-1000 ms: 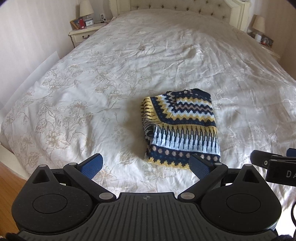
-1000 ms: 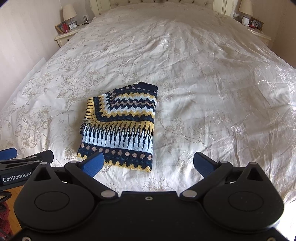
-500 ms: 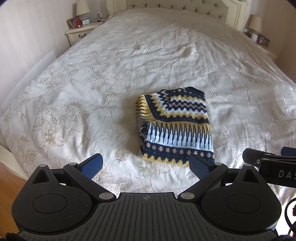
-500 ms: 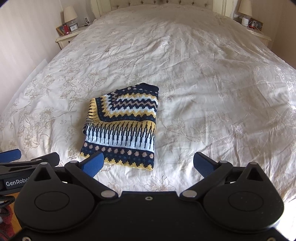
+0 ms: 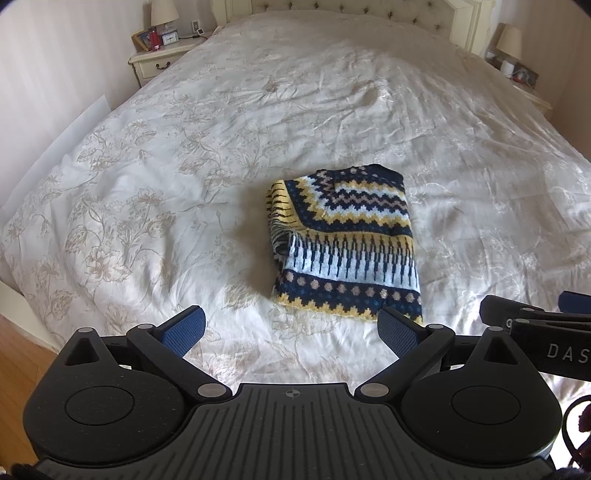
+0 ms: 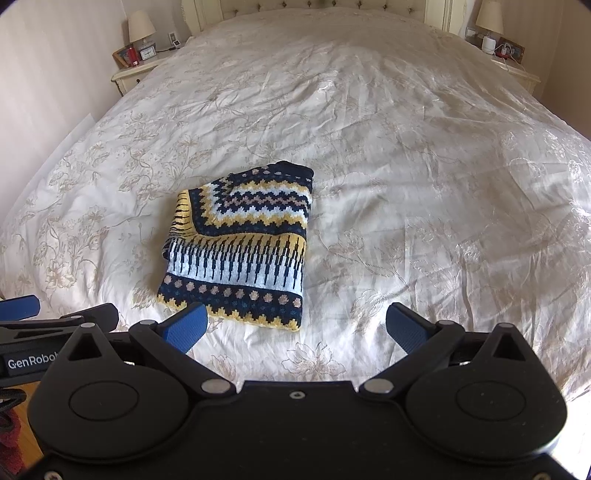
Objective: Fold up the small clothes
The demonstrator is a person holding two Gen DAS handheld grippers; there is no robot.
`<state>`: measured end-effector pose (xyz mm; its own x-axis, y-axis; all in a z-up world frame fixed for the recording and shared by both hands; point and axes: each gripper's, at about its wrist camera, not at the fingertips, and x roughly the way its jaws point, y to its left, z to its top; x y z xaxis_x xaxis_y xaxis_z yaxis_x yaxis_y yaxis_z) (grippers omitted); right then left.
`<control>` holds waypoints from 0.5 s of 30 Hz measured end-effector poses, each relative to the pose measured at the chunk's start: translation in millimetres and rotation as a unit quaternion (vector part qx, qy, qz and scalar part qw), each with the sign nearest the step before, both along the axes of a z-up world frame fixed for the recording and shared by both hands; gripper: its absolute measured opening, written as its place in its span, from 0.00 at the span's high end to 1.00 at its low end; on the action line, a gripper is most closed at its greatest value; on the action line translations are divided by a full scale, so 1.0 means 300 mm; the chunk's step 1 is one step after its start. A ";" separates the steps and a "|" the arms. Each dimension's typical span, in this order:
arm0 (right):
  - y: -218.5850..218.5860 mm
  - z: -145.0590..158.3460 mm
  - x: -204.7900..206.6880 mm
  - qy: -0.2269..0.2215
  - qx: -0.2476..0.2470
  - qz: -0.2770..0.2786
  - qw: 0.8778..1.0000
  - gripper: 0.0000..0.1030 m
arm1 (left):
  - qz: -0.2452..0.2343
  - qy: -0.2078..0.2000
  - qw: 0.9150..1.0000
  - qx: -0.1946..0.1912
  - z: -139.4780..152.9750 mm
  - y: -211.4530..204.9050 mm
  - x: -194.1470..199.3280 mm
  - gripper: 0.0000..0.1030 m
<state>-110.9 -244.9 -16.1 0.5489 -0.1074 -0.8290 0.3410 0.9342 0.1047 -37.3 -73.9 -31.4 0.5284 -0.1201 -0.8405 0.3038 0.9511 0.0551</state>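
Observation:
A small knitted sweater (image 5: 343, 243) in navy, yellow and pale blue lies folded into a neat rectangle on the bed; the right wrist view shows the sweater (image 6: 240, 243) left of centre. My left gripper (image 5: 291, 330) hangs open just short of its near hem, nothing between the blue pads. My right gripper (image 6: 295, 326) is also open and empty, its left pad near the sweater's near left corner. Each gripper shows at the edge of the other's view: the right gripper (image 5: 535, 317), the left gripper (image 6: 55, 317).
The bed (image 5: 258, 110) has a cream floral duvet and a tufted headboard (image 6: 314, 5). A nightstand (image 5: 159, 59) with lamp, clock and frame stands far left, another nightstand (image 6: 513, 70) far right. Wood floor (image 5: 22, 369) shows at the near left.
Both grippers have drawn back and up from the sweater, which now sits a little farther away in both views. The sweater itself has not moved; both grippers stay open.

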 end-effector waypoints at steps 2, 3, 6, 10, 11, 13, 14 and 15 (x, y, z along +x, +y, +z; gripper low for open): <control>-0.005 0.001 -0.006 -0.001 0.001 -0.001 1.000 0.01 | 0.001 0.002 1.000 -0.001 -0.002 -0.001 -0.003 0.02; -0.007 0.001 -0.009 -0.001 0.001 -0.003 1.000 0.01 | 0.000 0.003 1.000 0.000 -0.003 -0.002 -0.004 0.02; -0.012 -0.001 -0.015 -0.001 0.003 -0.007 1.000 0.01 | -0.002 0.005 1.000 0.002 -0.007 -0.004 -0.007 0.02; -0.016 -0.009 -0.024 0.000 0.007 -0.011 1.000 0.01 | -0.002 0.009 1.000 0.004 -0.014 -0.005 -0.011 0.02; -0.017 -0.011 -0.026 0.000 0.008 -0.012 1.000 0.01 | -0.002 0.011 1.000 0.004 -0.016 -0.003 -0.011 0.02; -0.015 -0.013 -0.029 0.001 0.009 -0.012 1.000 0.01 | 0.000 0.012 1.000 0.005 -0.019 -0.004 -0.013 0.02; -0.014 -0.015 -0.030 0.002 0.010 -0.013 1.000 0.01 | 0.001 0.013 1.000 0.005 -0.020 -0.004 -0.014 0.02; -0.014 -0.016 -0.031 0.002 0.010 -0.013 1.000 0.01 | 0.000 0.014 1.000 0.006 -0.021 -0.002 -0.014 0.02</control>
